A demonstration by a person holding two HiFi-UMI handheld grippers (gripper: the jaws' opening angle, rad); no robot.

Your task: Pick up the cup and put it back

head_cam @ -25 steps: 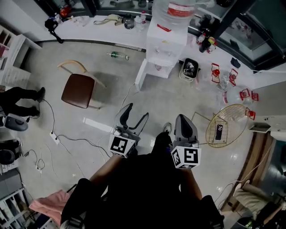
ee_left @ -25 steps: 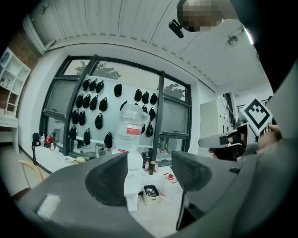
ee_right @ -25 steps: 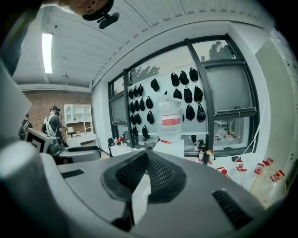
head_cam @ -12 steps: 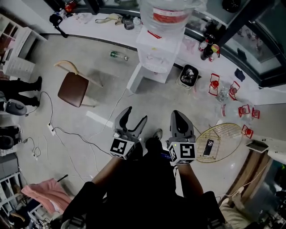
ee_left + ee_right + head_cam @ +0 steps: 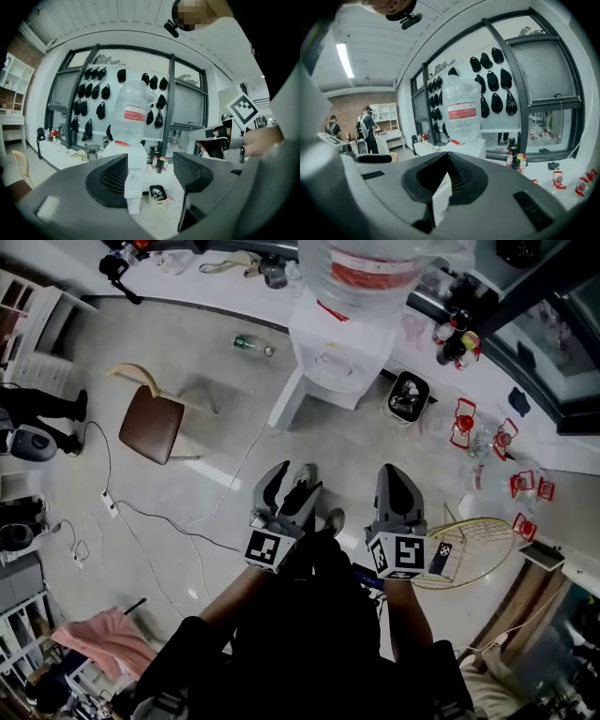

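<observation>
At the bottom centre of the head view, both grippers are held out side by side above a pale floor [image 5: 216, 493]. The left gripper [image 5: 292, 480] has its jaws spread wide with nothing between them; in the left gripper view the gap only frames the white water dispenser [image 5: 339, 348] far ahead. The right gripper [image 5: 395, 474], just right of it, has its jaws brought together at the tips and holds nothing.

The dispenser stands at the upper centre with a large clear water bottle [image 5: 370, 263] on top. A small bin [image 5: 406, 397] sits just to its right. Behind them a white ledge [image 5: 206, 292] runs along the top and down the right side. Several small clear vessels with red handles [image 5: 464, 420] sit on it at the right. Whether one of them is the cup cannot be told, and neither gripper is near them.

At the upper left stands a brown-seated chair [image 5: 150, 423], and a green bottle [image 5: 251, 345] lies on the floor above it. A gold wire stand [image 5: 483, 554] is at the right edge, near the right gripper.
</observation>
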